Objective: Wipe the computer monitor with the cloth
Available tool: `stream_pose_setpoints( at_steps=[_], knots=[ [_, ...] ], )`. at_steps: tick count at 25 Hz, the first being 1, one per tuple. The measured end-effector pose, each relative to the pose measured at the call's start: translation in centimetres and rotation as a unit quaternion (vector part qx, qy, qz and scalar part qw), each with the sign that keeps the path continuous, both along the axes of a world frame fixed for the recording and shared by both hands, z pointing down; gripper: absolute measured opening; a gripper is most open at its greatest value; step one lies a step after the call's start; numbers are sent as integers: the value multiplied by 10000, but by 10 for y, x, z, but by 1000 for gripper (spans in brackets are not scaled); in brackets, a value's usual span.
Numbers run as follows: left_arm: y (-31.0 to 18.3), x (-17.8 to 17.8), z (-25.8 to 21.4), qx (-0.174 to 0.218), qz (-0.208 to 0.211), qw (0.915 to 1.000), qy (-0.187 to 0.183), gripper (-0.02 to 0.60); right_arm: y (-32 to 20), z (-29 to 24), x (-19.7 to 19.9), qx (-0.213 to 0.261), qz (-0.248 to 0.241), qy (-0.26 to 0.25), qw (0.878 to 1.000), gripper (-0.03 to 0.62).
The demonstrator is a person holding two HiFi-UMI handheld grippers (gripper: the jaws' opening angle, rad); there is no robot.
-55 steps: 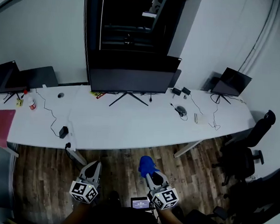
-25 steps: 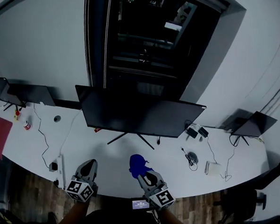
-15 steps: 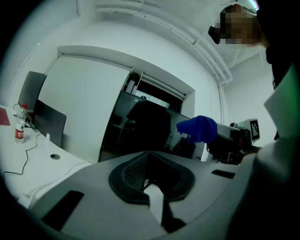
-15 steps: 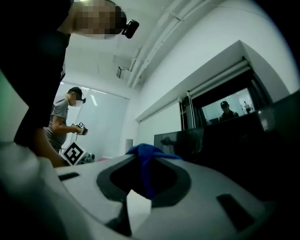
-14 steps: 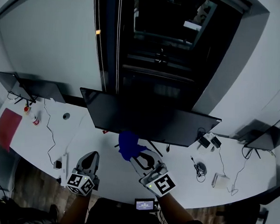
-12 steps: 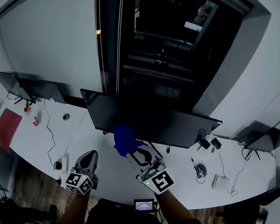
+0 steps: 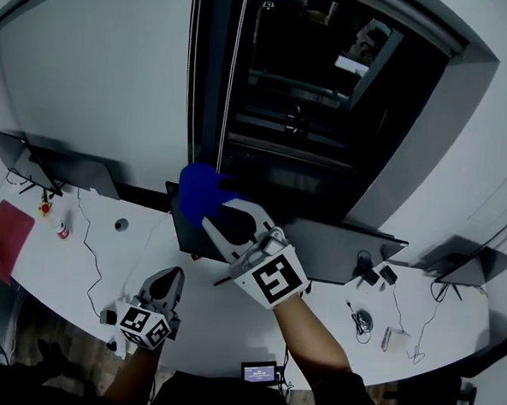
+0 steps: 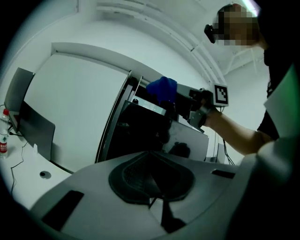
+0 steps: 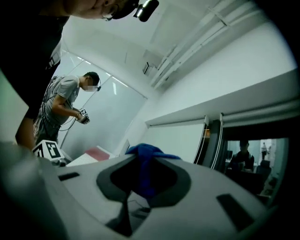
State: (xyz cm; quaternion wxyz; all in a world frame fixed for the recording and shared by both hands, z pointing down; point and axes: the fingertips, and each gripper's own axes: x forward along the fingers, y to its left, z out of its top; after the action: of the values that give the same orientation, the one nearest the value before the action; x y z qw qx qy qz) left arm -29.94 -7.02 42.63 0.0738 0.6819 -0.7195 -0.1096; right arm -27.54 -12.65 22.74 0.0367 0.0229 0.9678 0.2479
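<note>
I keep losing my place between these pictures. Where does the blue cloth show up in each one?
Head view: blue cloth upper left of centre, by the monitor's top left corner.
Left gripper view: top centre, on the far gripper's tip.
Right gripper view: centre, pinched between the jaws.
Shared landmark: the right gripper clamping it.

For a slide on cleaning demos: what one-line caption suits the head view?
Right gripper holds a blue cloth at one end of the monitor; left gripper hangs shut.

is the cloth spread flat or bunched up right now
Bunched up: the blue cloth is a crumpled wad pinched in the right gripper, with no flat face showing.
</note>
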Motion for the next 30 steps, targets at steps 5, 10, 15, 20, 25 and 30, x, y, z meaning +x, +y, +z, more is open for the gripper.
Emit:
stream_pose_setpoints(
  at_steps=[5, 10, 15, 20, 25, 30],
  knots=[
    [2, -13, -3, 111, 35, 9999, 88, -6, -9, 0, -54, 532, 139, 520, 9971, 63],
    [11, -24, -4, 140, -3, 9998, 118, -6, -20, 18, -86, 1026, 399, 1240, 9862, 63],
    [22, -35, 1, 130, -70, 9997, 177, -6, -23, 33, -105, 1242, 551, 1684, 9763, 63],
    [26, -34, 3, 82, -71, 9998, 173, -8, -29, 37, -107, 1286, 638, 2006, 9691, 63],
    [23, -28, 4, 73, -43, 9998, 202, -6, -36, 42, -99, 1242, 637, 2171, 9661, 63],
    [17, -19, 3, 61, 27, 9998, 192, -6, -52, 45, -84, 1209, 773, 2238, 9640, 63]
  ],
)
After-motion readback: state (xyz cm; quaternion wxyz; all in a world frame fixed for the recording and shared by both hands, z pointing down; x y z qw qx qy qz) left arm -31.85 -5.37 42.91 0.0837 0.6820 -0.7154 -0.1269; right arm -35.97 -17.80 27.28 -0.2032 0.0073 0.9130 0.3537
